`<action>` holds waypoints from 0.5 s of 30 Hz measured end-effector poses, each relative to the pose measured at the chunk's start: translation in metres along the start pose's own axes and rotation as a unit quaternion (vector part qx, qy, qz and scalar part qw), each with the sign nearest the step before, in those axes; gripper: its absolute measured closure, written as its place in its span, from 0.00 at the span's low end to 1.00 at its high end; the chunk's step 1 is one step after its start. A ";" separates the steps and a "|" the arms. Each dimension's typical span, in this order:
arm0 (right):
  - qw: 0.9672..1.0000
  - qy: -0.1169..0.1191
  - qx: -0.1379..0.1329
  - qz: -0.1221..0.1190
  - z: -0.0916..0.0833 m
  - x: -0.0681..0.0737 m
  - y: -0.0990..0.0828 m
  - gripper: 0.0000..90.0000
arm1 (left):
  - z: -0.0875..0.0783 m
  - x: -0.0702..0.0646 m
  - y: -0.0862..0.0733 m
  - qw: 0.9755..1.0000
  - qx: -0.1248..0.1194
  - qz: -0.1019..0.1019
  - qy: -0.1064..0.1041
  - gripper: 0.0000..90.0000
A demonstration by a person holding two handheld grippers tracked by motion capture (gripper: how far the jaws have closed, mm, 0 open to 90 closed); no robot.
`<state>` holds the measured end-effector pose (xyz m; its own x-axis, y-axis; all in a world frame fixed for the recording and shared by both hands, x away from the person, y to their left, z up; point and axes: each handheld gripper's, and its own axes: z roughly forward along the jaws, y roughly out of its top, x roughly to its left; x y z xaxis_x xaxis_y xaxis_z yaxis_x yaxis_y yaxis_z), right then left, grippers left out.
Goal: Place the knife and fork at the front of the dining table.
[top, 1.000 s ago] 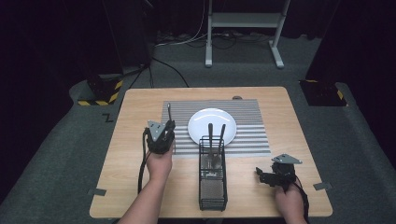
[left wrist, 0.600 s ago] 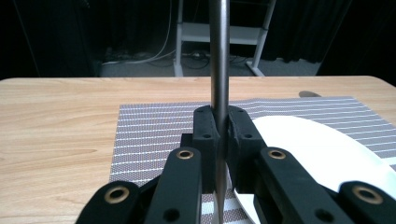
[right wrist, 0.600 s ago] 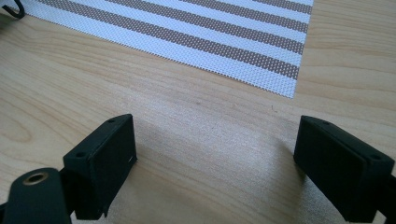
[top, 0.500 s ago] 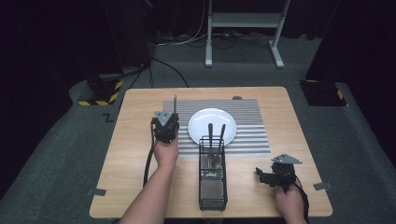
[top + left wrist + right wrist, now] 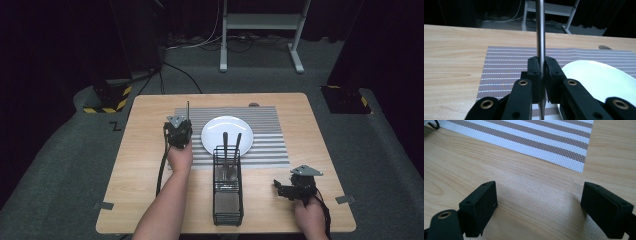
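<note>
My left gripper (image 5: 178,131) is shut on a thin metal utensil (image 5: 188,110) that stands upright between its pads, its handle (image 5: 540,30) rising out of the top of the left gripper view. Which kind of utensil it is I cannot tell. The left gripper (image 5: 542,65) hovers over the left part of a striped placemat (image 5: 509,62), just left of a white plate (image 5: 227,134). My right gripper (image 5: 281,188) rests near the table's front right, its jaws wide open over bare wood (image 5: 539,202) with nothing between them.
A black wire cutlery caddy (image 5: 228,195) stands in front of the plate, with two utensils (image 5: 230,147) sticking out of its far end. The wooden table (image 5: 145,165) has bare room to the left. A metal stand (image 5: 260,22) stands on the floor beyond.
The left gripper has carried the utensil away from the person and slightly right, onto the mat's left part beside the plate. The right gripper has stayed put.
</note>
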<state>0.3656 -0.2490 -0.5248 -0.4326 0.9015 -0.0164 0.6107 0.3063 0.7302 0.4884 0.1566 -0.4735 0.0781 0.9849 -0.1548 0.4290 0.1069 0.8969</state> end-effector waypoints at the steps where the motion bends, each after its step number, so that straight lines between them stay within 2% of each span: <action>1: 1.000 0.000 0.000 0.000 0.000 0.000 0.000 0.15 | 0.002 0.000 0.000 1.000 0.002 -0.003 0.000 0.92; 4: 1.000 0.000 0.001 -0.001 0.000 0.000 0.000 0.15 | 0.008 0.001 0.001 1.000 0.010 -0.004 0.002 0.92; 10: 1.000 0.002 0.001 -0.002 0.000 0.000 0.000 0.15 | 0.015 0.002 -0.001 1.000 0.010 -0.013 0.008 0.92; 15: 1.000 0.002 0.000 -0.004 0.000 0.001 0.000 0.15 | 0.021 0.001 -0.003 1.000 0.016 -0.010 0.016 0.92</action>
<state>0.3649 -0.2485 -0.5247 -0.4404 0.8976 -0.0194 0.6076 0.3138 0.7296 0.5062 0.1548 -0.4851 0.0417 0.9865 -0.1587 0.4591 0.1221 0.8799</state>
